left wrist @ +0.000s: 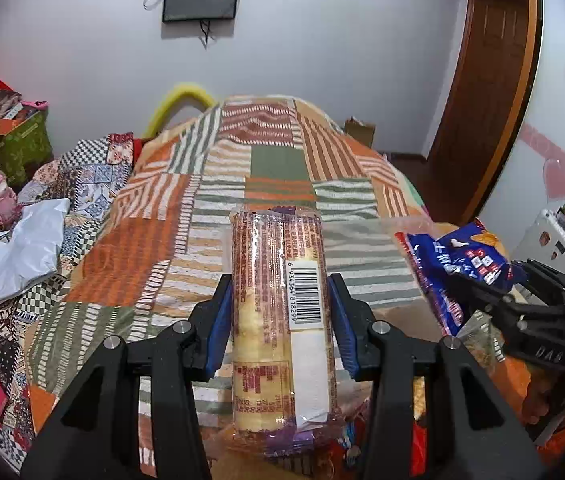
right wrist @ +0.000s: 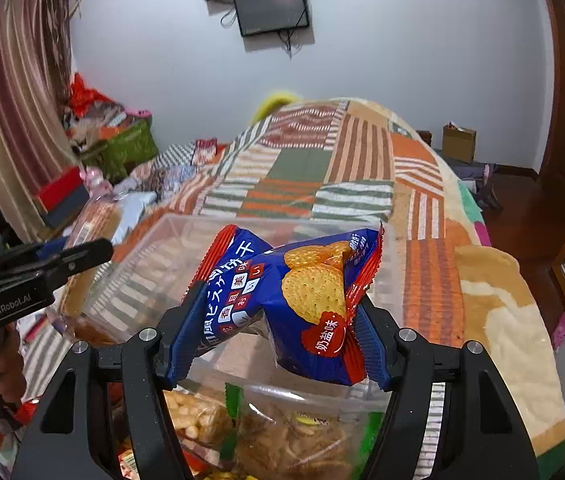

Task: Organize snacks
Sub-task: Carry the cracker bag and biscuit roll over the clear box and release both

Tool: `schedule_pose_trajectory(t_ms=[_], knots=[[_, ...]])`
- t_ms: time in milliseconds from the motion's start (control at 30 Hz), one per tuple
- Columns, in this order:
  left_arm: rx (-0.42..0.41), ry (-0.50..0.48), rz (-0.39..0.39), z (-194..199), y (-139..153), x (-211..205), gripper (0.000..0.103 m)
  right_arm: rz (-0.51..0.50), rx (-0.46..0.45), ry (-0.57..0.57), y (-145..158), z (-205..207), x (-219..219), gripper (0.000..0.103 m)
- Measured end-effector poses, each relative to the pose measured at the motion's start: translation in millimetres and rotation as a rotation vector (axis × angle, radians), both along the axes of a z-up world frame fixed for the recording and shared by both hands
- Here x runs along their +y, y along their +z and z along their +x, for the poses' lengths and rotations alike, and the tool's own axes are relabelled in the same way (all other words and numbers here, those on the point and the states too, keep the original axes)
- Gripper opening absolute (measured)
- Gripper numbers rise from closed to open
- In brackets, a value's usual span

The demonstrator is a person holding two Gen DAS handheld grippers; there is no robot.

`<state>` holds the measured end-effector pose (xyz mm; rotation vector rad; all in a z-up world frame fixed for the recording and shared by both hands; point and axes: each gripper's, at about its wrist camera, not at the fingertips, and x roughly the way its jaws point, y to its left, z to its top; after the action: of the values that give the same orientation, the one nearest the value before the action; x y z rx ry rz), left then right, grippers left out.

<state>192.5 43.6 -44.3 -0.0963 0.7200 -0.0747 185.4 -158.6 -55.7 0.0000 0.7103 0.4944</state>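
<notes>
My left gripper is shut on a long clear-wrapped roll of biscuits with a barcode, held above the bed. My right gripper is shut on a blue and red biscuit bag, held over a clear plastic bin. The blue bag also shows in the left wrist view, at the right, in the other gripper. The left gripper and its roll show at the left of the right wrist view. Several snack bags lie below the right gripper.
A patchwork blanket covers the bed. Clutter, a white bag and a pink figure lie at the left. A wooden door stands at the right. A cardboard box sits by the far wall.
</notes>
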Motion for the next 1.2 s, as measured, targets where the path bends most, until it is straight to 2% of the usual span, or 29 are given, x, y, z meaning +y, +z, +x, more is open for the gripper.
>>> schedule_pose_trajectory(t_ms=[267, 400, 600, 833, 1067, 1200], knots=[[0.101, -0.050, 0.042, 22, -15, -14, 0.046, -0.082, 0.061, 0.043, -14, 15, 19, 0.065], [0.121, -0.060, 0.073, 26, -21, -20, 0.046, -0.107, 0.078, 0.060, -18, 18, 27, 0.065], [0.130, -0.064, 0.069, 29, -23, -21, 0.046, -0.126, 0.101, 0.078, -23, 19, 34, 0.065], [0.098, -0.049, 0.071, 20, -19, -22, 0.046, -0.151, 0.071, 0.083, -20, 12, 36, 0.065], [0.036, -0.047, 0.086, -10, -2, -27, 0.046, -0.124, 0.048, 0.073, -6, -3, 25, 0.065], [-0.007, -0.040, 0.085, -32, 10, -28, 0.053, -0.112, 0.017, 0.063, 6, -17, 17, 0.069]])
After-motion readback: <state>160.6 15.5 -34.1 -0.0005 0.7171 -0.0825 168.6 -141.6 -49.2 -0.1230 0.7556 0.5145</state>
